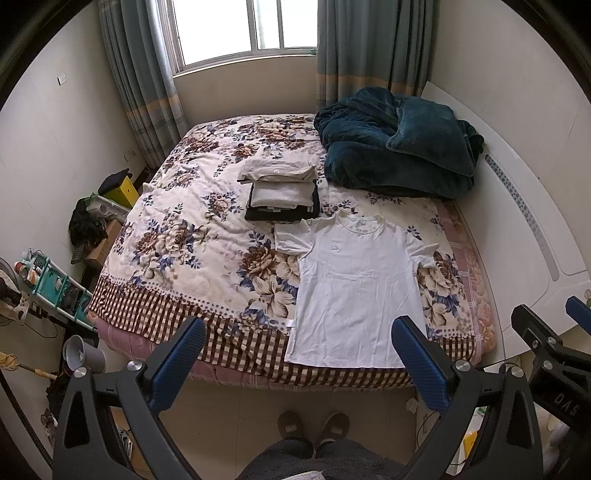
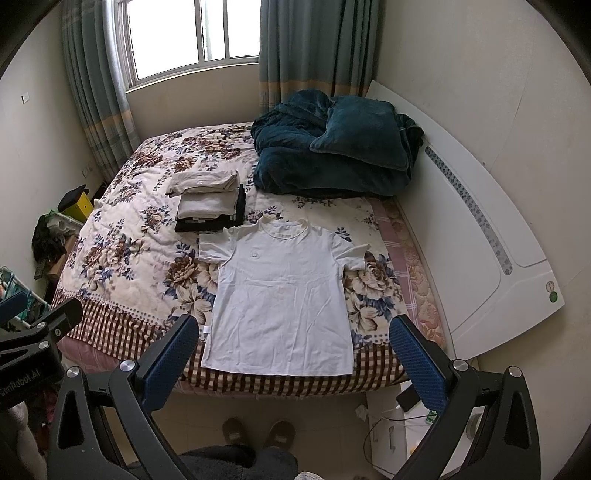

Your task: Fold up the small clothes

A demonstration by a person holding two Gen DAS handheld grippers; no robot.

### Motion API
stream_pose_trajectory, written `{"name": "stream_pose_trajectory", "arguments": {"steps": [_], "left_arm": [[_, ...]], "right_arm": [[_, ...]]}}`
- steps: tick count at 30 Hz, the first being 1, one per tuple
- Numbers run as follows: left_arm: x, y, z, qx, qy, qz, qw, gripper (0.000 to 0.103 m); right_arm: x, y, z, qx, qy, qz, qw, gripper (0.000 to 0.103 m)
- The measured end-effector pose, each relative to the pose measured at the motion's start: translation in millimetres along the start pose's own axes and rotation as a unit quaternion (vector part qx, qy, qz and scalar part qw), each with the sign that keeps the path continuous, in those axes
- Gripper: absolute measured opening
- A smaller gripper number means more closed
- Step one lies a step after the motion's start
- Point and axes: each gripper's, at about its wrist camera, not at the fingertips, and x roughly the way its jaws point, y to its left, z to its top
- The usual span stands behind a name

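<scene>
On bed [image 1: 177, 236] | white T-shirt [image 1: 354, 288] flat | beyond both spread grippers [image 1: 299, 354]

Floral bed [image 1: 207, 236] under curtained window [image 1: 243, 26]

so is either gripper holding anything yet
No. The left gripper and right gripper are both open and empty, above the white t-shirt.

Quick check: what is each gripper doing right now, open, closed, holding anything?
Left gripper: open, holding nothing.
Right gripper: open, holding nothing.
</scene>
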Motion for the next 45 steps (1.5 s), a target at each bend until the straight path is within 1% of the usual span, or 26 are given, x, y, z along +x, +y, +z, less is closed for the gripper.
{"name": "stream_pose_trajectory", "arguments": {"steps": [1,5,9,14,21,23,24,26,30,32,34,38,39,43,45], "left_arm": [[-0.2,-0.1,-0.7,-0.001,0.000,-0.001,1.0000,0.103],[-0.3,-0.2,-1.0,-0.001,-0.001,0.000,1.0000,0.103],[-0.5,-0.3,-0.9,0.000,-0.002,0.000,1.0000,0.103],[-3.7,-1.2,12.2,0.000,-0.004,0.000,1.0000,0.103],[-3.8,-2.5,8.4,0.002,-0.005,-0.001,1.0000,0.103],[-3.0,-3.2,12.6,0.002,-0.004,-0.003,1.0000,0.103],[-6.0,-5.3,12.3,0.004,-0.007,-0.004,1.0000,0.103],[1.3,-6.9,17.3,0.010,-0.016,0.004,0.9998,0.103],[36.5,-7.9,30.3,0.026,-0.035,0.034,0.9985,0.103],[62.1,-8.9,39.6,0.031,-0.034,0.043,0.9980,0.103],[86.9,-10.0,41.5,0.036,-0.030,0.047,0.9978,0.103],[139.6,-18.4,42.7,0.052,-0.015,0.056,0.9970,0.103],[154.2,-23.0,44.6,0.056,-0.008,0.059,0.9966,0.103],[207.6,-45.3,46.7,0.063,0.021,0.079,0.9947,0.103],[236.5,-57.9,50.4,0.062,0.033,0.096,0.9929,0.103]], "right_arm": [[-4.1,0.3,6.2,0.000,0.000,0.000,1.000,0.103],[-5.5,1.0,10.7,-0.001,-0.001,0.001,1.000,0.103],[-5.4,0.1,8.1,0.000,-0.002,0.001,1.000,0.103],[-6.1,0.7,9.7,0.000,-0.002,0.001,1.000,0.103],[-5.8,0.4,7.3,0.000,-0.002,0.001,1.000,0.103],[-5.6,0.6,8.9,0.000,-0.002,0.002,1.000,0.103],[-5.5,0.2,6.3,-0.001,-0.002,0.001,1.000,0.103],[-4.4,0.6,9.0,0.001,0.000,0.000,1.000,0.103],[8.4,-3.9,13.5,0.013,0.004,-0.017,1.000,0.103],[23.6,-8.6,16.3,0.026,0.007,-0.029,0.999,0.103],[44.3,-14.7,19.1,0.037,0.012,-0.046,0.998,0.103],[95.9,-27.8,26.5,0.047,0.024,-0.081,0.995,0.103],[114.2,-33.1,29.2,0.049,0.030,-0.088,0.995,0.103],[181.1,-49.3,40.1,0.052,0.054,-0.089,0.993,0.103],[221.5,-61.9,46.2,0.059,0.068,-0.079,0.993,0.103]]}}
